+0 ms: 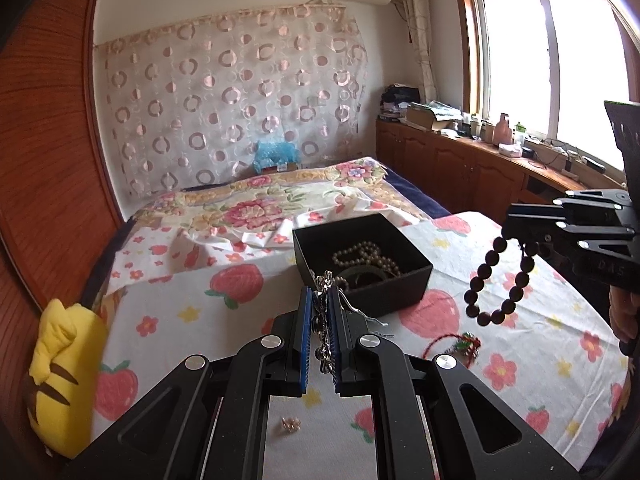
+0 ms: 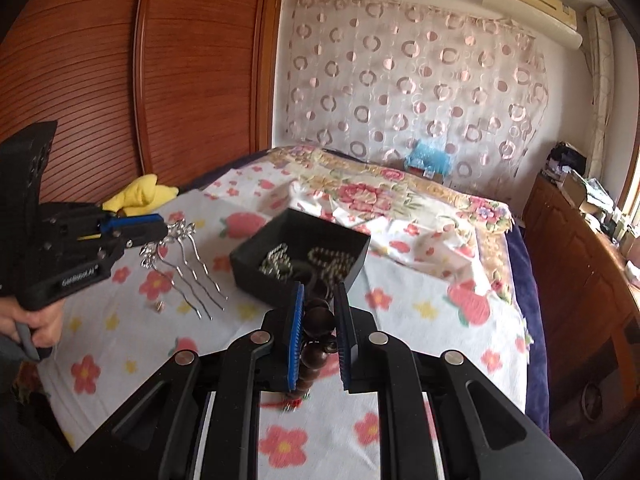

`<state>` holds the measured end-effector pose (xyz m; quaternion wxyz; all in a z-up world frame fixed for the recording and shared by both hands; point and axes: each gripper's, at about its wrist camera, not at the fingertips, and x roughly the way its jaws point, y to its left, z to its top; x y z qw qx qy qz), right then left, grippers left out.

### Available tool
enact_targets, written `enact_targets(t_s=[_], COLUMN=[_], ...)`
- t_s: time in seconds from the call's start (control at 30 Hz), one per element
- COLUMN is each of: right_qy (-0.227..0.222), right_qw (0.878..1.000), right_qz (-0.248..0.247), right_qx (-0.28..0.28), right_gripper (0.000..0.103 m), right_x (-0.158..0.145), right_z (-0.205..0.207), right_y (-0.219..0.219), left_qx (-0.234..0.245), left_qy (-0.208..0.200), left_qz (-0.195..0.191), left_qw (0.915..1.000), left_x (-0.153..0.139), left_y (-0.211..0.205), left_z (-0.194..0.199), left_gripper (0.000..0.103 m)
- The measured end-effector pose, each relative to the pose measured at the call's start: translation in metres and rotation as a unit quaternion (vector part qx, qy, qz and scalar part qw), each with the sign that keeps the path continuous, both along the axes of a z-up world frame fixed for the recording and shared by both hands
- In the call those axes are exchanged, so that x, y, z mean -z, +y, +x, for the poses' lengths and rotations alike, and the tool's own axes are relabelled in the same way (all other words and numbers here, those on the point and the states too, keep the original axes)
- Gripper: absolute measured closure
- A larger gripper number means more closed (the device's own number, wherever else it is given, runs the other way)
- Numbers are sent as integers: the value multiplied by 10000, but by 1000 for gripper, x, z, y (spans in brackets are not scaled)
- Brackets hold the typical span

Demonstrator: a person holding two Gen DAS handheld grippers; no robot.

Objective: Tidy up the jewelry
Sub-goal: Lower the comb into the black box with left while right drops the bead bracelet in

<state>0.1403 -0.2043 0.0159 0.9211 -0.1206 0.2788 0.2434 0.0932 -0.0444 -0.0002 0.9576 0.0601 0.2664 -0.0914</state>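
A black open box (image 1: 306, 256) (image 2: 256, 274) sits on the strawberry-print cloth with a pearl necklace (image 1: 364, 254) and other pieces inside. My left gripper (image 1: 320, 294) (image 2: 162, 232) is shut on a silver hair comb (image 1: 326, 280) (image 2: 188, 276), held just in front and left of the box. My right gripper (image 2: 320, 294) (image 1: 508, 222) is shut on a dark wooden bead bracelet (image 2: 316, 344) (image 1: 500, 280), which hangs in a loop above the cloth to the right of the box. A red string bracelet (image 1: 452, 344) and small earrings (image 1: 290, 424) (image 2: 158, 306) lie on the cloth.
A yellow plush toy (image 1: 64, 368) (image 2: 140, 196) lies at the bed's left edge against the wooden wardrobe (image 2: 100, 80). A floral blanket (image 1: 260, 208) is bunched behind the box. A wooden cabinet (image 1: 460, 160) with clutter runs under the window at right.
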Motion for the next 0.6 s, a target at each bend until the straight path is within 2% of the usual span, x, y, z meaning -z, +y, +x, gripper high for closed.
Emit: enact_targets(t_s=[0.37, 0.6], right_qy=[-60, -1], right_qw=[9998, 9994], right_qz=[72, 116], right_qx=[201, 321], right_gripper=[86, 86], right_x=[-7, -9], right_z=[38, 58], right_y=[5, 3], left_qx=[-18, -99], left_qy=[-208, -262], left_qz=[-51, -135], left_qw=[9998, 9995], left_x=[-21, -23], left_y=[-9, -4], left_z=[36, 64], left_gripper=[96, 96])
